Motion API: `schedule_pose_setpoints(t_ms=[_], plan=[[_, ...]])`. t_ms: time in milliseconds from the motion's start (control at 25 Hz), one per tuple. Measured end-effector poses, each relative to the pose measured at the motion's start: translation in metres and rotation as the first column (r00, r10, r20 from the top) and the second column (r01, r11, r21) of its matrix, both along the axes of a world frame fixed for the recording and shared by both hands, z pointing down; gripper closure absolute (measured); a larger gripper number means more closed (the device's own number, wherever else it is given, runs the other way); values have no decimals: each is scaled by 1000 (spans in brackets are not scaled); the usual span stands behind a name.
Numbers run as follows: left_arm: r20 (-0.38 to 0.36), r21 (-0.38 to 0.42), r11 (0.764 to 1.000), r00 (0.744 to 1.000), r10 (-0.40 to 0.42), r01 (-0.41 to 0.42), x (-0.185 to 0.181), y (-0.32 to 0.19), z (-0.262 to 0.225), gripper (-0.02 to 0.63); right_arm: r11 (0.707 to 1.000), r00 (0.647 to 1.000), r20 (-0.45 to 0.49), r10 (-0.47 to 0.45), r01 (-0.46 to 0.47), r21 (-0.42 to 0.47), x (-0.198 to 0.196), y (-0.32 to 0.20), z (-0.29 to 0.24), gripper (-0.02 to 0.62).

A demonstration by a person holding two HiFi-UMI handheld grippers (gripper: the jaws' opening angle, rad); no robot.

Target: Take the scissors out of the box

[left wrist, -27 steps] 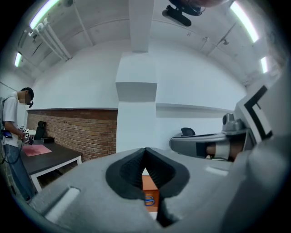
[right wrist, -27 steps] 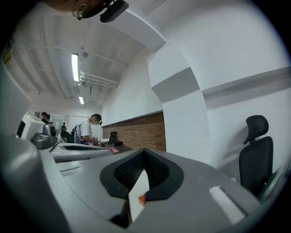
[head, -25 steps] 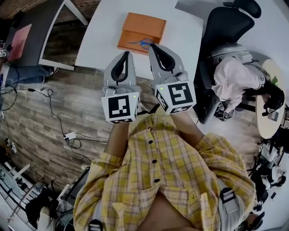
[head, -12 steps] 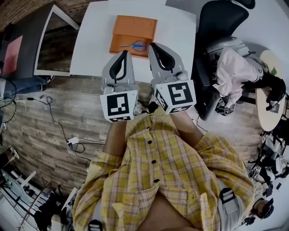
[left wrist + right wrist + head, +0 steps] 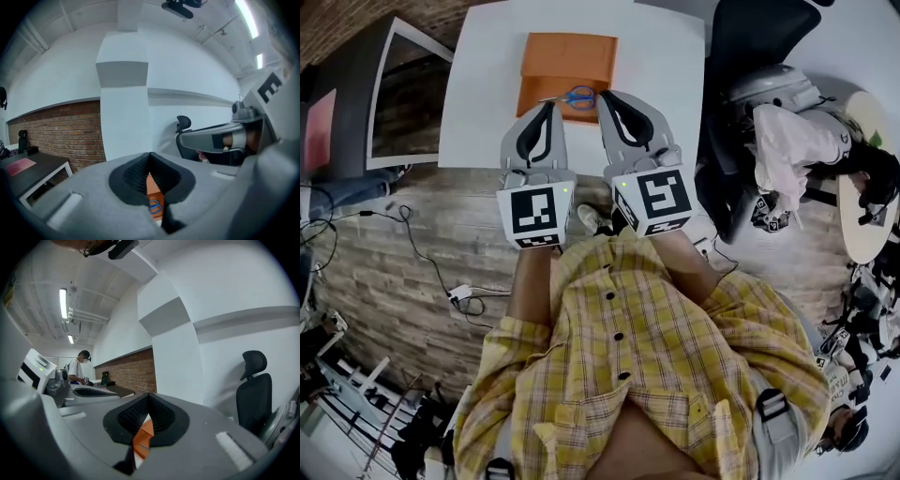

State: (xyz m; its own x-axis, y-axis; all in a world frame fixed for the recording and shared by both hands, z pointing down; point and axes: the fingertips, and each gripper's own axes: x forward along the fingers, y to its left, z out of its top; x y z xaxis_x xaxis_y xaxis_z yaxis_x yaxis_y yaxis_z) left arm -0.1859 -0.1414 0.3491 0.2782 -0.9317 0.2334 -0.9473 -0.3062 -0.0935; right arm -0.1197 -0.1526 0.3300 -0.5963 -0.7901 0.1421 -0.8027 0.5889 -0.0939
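Observation:
An orange box (image 5: 567,61) lies on the white table (image 5: 666,66), and scissors (image 5: 572,97) with blue handles rest on its near edge. My left gripper (image 5: 549,105) is shut and empty, its tip just short of the scissors' left end. My right gripper (image 5: 605,94) is shut too, with its tip beside the blue handles. In the left gripper view the box (image 5: 152,186) and a blue handle of the scissors (image 5: 155,205) show through the gap under the closed left gripper (image 5: 150,153). The right gripper view shows the box (image 5: 144,433) below the closed right gripper (image 5: 149,396).
A black office chair (image 5: 755,42) stands right of the table, and a seated person (image 5: 802,141) is beyond it by a round table (image 5: 874,220). A dark desk (image 5: 356,103) stands at the left. Cables (image 5: 441,281) lie on the wooden floor.
Both grippers have moved forward over the table edge toward the box. Their tips now sit close beside the scissors. Both stayed shut.

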Motion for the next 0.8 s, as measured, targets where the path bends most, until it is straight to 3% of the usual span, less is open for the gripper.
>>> schedule_pose_setpoints(t_ms=[320, 800], plan=[[48, -69, 996, 997, 65, -62, 19, -51, 30, 602, 999, 1000, -11, 17, -18, -47, 16, -39, 22, 594], [154, -146, 980, 976, 156, -134, 27, -72, 69, 601, 996, 999, -19, 27, -28, -83, 21, -44, 35, 594]])
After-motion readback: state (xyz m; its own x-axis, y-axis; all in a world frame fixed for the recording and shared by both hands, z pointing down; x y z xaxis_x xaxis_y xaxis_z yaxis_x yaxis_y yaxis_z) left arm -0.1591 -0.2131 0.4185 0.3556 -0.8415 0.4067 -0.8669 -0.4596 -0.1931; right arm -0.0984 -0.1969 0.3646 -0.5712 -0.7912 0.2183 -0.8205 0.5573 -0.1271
